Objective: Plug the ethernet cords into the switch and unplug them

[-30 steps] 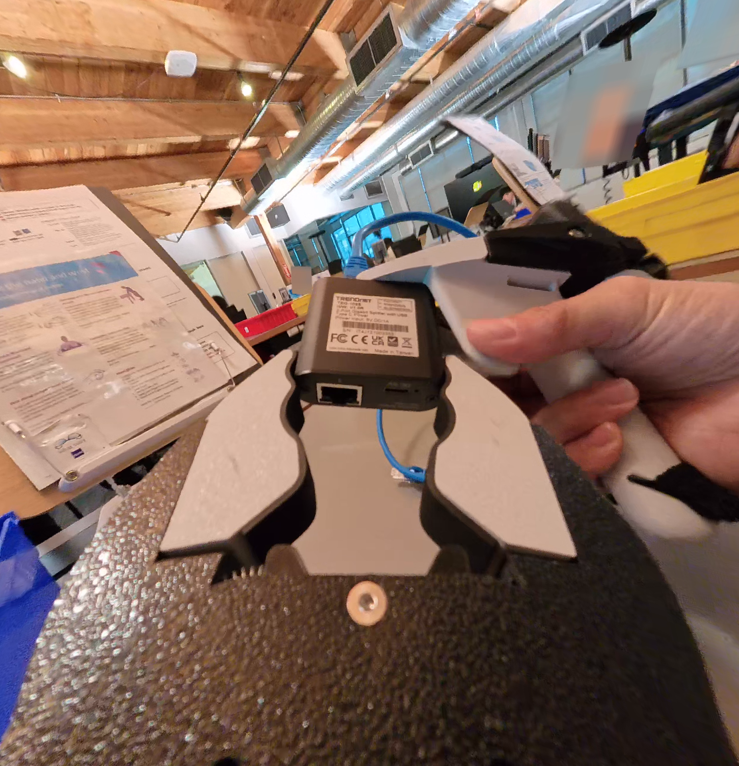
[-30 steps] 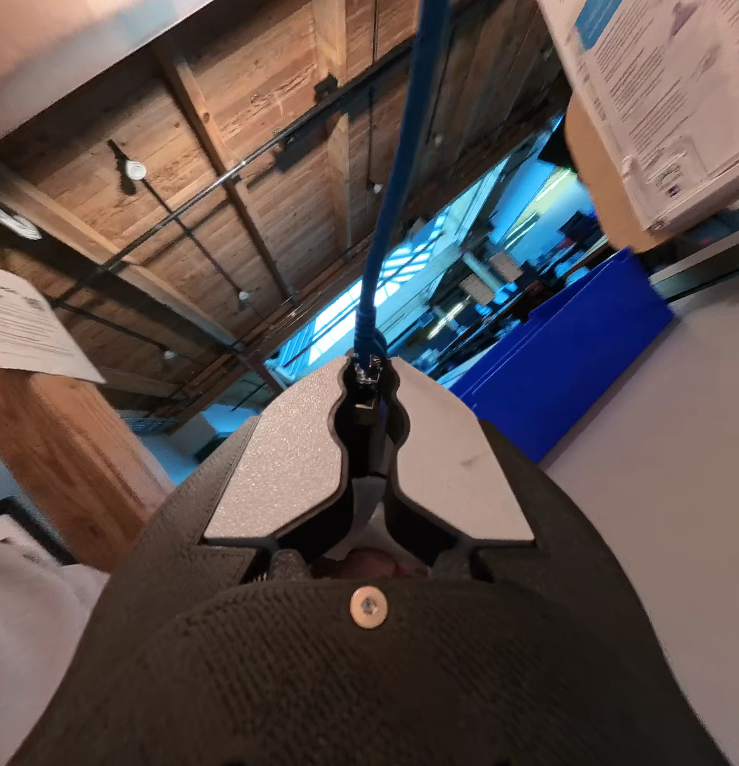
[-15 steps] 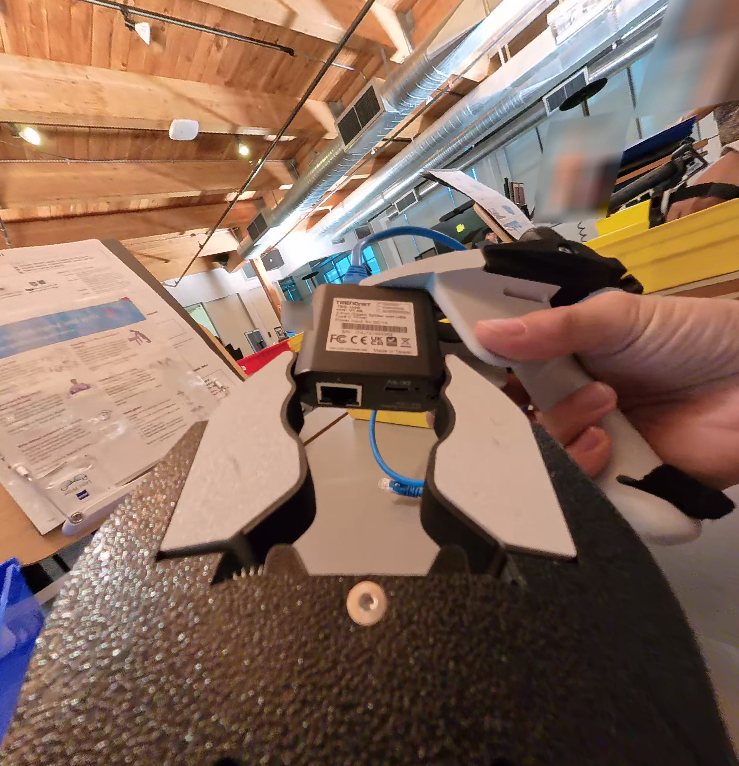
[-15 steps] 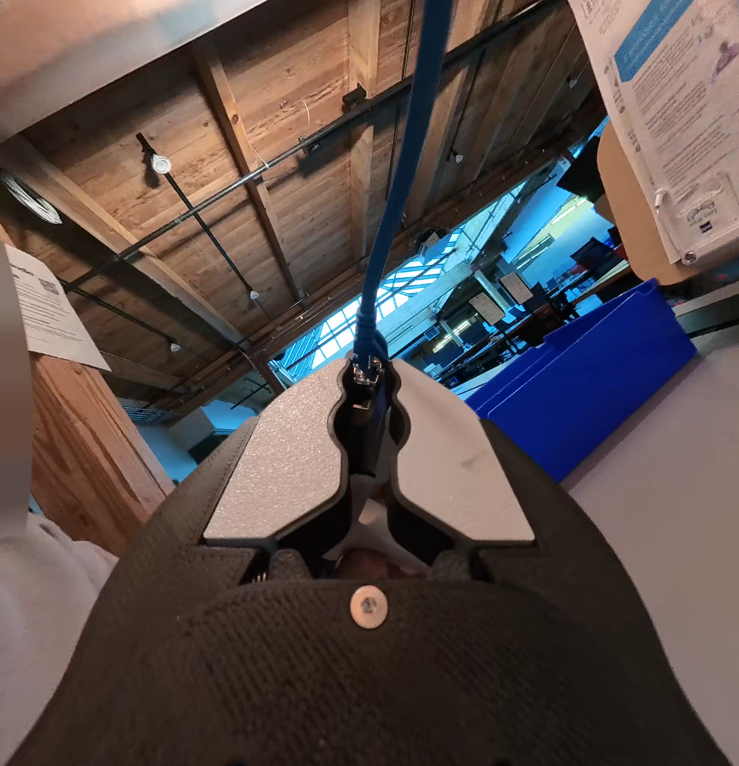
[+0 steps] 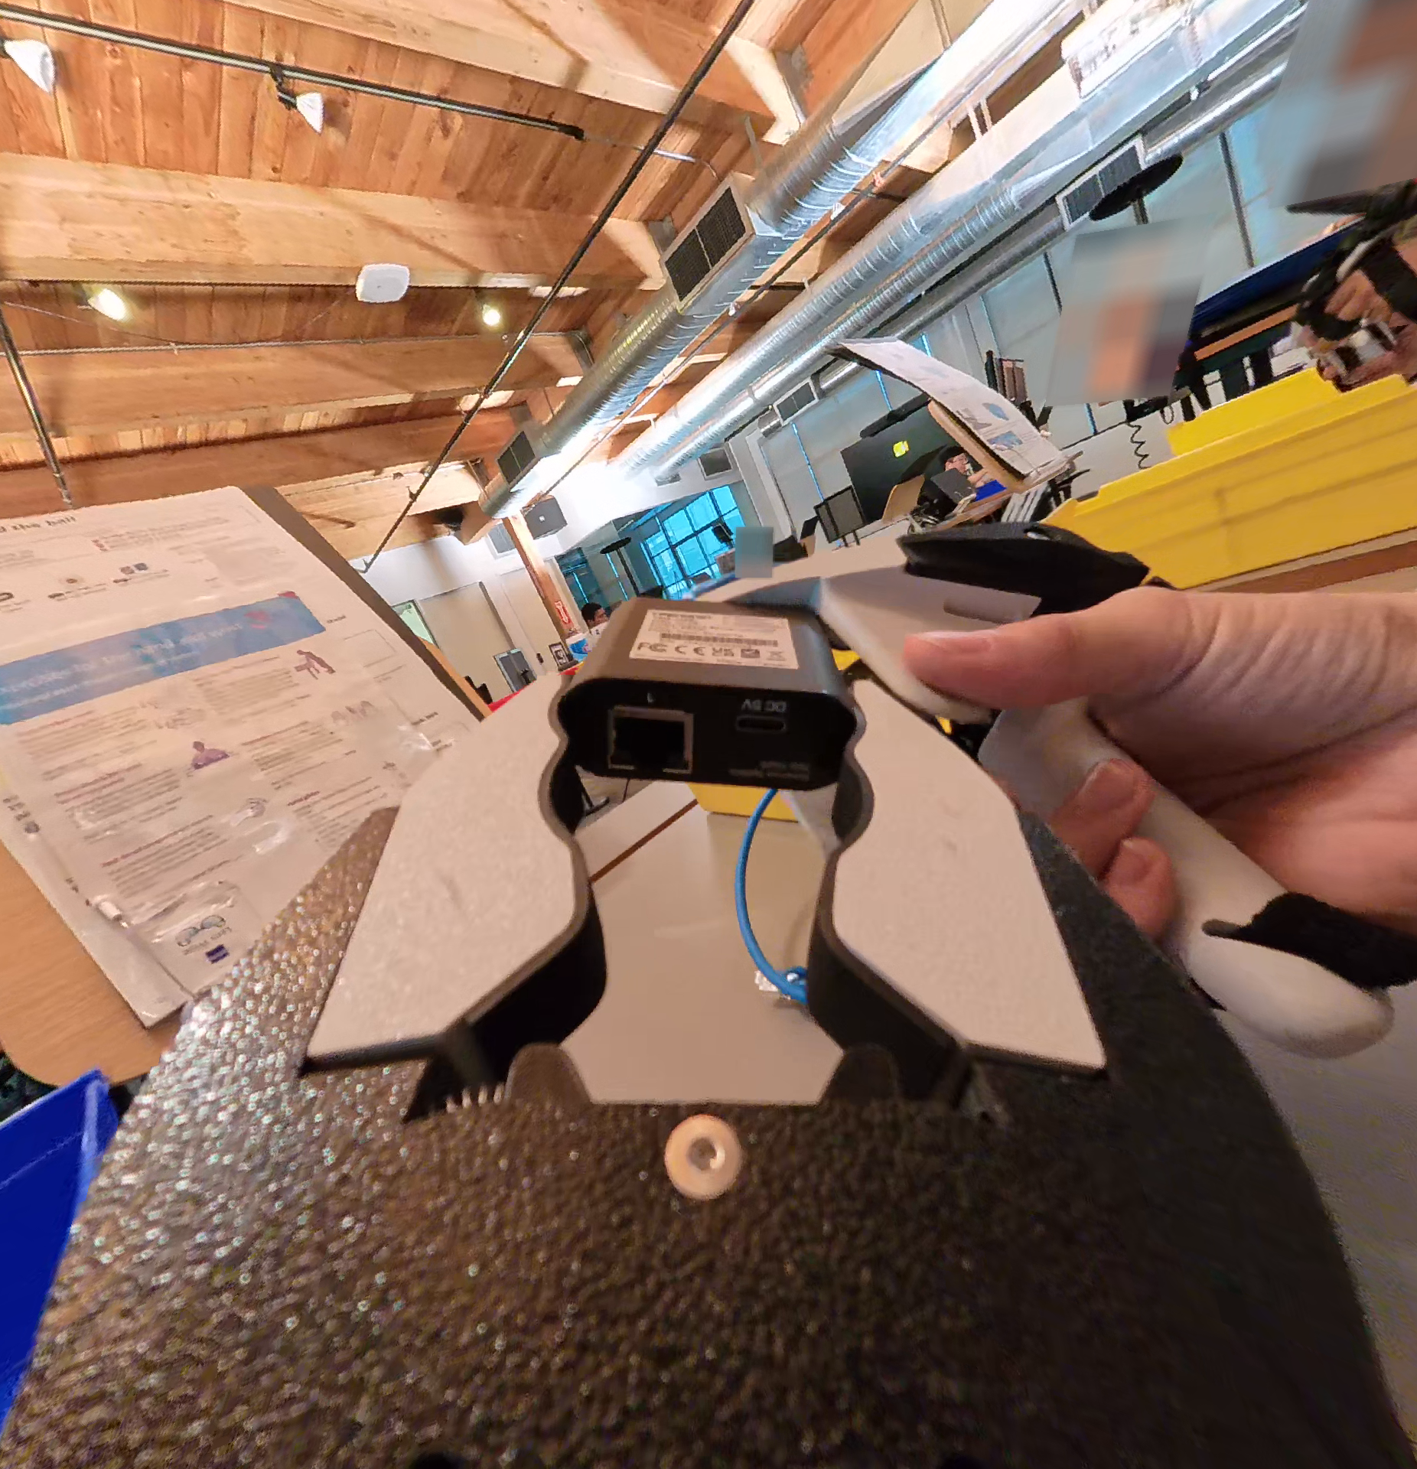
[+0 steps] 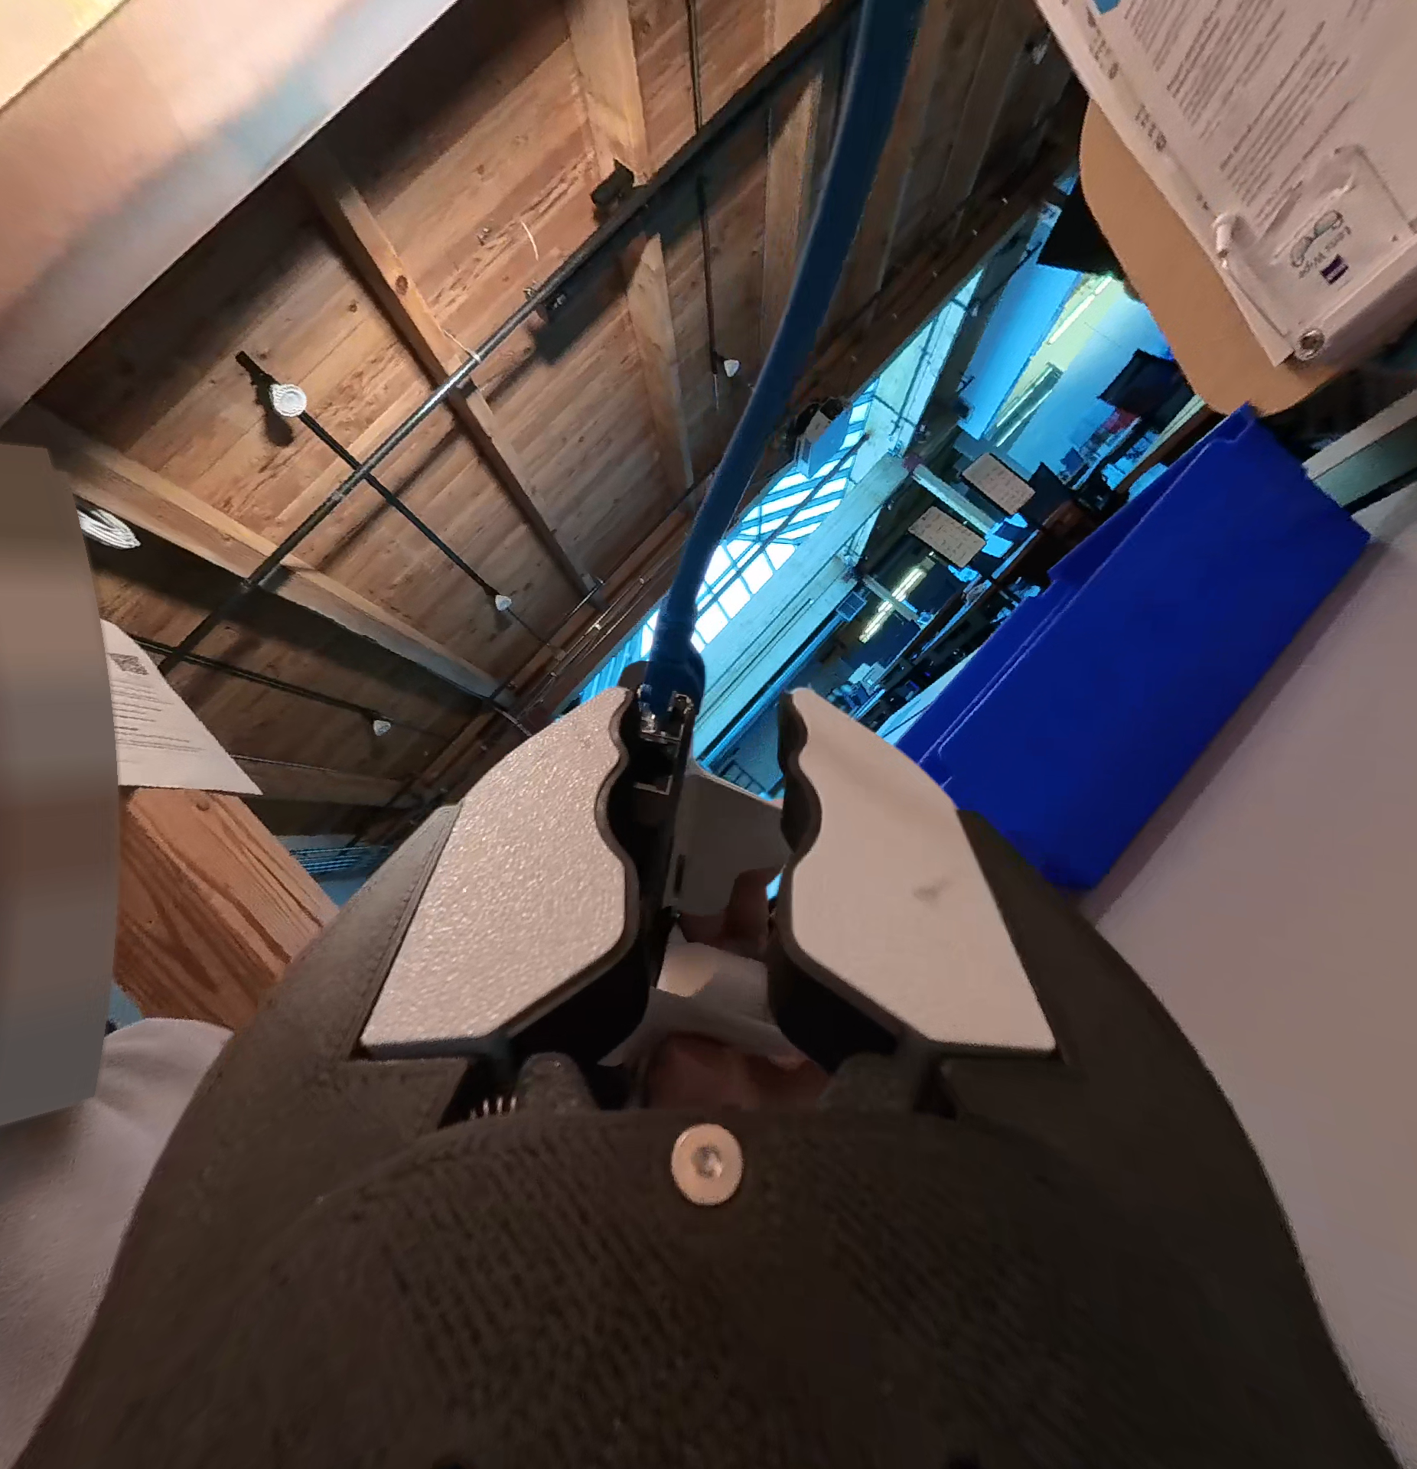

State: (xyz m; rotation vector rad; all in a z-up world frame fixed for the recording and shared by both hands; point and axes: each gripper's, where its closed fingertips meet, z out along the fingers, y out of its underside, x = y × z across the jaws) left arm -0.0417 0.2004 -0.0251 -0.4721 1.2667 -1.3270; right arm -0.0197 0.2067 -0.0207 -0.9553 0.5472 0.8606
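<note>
**Black switch clamped, blue cord let go**

Left wrist view: left claw clenched on black switch, held above grey tabletop, empty port facing camera. Blue ethernet cord dangling just below switch. Right claw's handle in a hand right of switch.

Right wrist view: right claw spread apart, cord plug resting against its left finger, cord rising upward.

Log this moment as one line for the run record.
left gripper: shut on black switch | right gripper: open, blue cord plug against one finger | near ethernet port: empty
</note>
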